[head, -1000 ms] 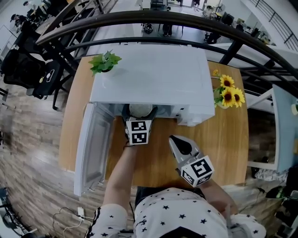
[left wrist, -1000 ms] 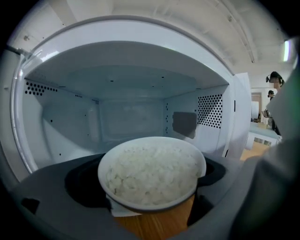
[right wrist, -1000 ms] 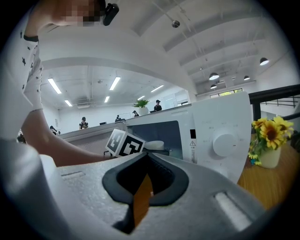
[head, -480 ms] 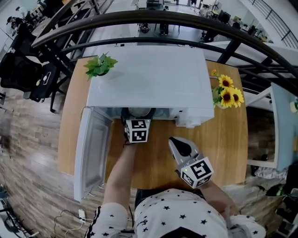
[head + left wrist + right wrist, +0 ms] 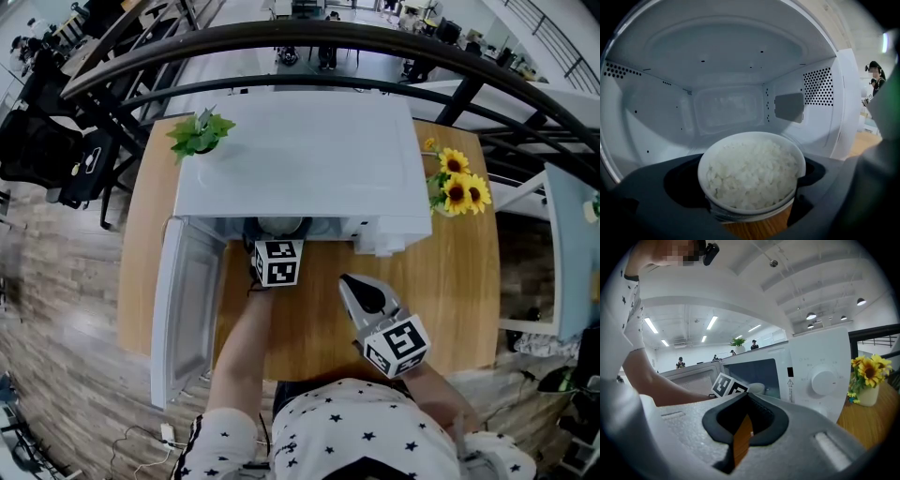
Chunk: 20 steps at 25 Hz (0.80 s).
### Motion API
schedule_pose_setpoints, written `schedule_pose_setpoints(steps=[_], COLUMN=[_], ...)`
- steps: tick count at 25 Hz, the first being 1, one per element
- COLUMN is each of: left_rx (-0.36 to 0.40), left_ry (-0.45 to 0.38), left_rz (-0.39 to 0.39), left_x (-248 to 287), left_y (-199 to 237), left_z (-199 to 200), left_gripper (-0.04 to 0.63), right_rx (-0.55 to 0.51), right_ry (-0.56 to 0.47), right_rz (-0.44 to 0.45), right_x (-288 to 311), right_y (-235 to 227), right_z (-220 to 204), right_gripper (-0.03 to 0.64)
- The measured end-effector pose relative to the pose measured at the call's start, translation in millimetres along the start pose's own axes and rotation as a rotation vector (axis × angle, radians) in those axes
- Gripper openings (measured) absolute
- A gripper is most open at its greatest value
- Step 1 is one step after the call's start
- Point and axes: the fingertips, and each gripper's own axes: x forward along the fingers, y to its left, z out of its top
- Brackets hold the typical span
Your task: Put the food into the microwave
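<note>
Rice bowl (image 5: 752,173) grasped in left gripper (image 5: 279,242) fingers at microwave (image 5: 300,150) mouth; right gripper (image 5: 364,294) fingers clenched, empty. Next, likely: carry inward, lower, release.

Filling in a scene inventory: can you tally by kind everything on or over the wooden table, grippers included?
Microwave: 1
Bowl of rice: 1
Plants: 2 (green potted plant, sunflowers in a vase)
Grippers: 2 (left gripper, right gripper)
Total: 6
</note>
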Motion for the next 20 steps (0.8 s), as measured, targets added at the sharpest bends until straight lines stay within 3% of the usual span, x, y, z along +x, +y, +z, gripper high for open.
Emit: schedule_pose_setpoints(steps=[20], left_rx=[-0.018], left_ry=[0.012], left_rz=[-0.028], left_x=[-6.7], left_y=[-3.9], left_z=[-2.2], left_gripper=[0.529], right_rx=[-0.02], right_ry=[-0.013], right_rz=[-0.017], right_x=[-12.9], right_y=[6.2], right_z=[1.6], right_gripper=[0.005])
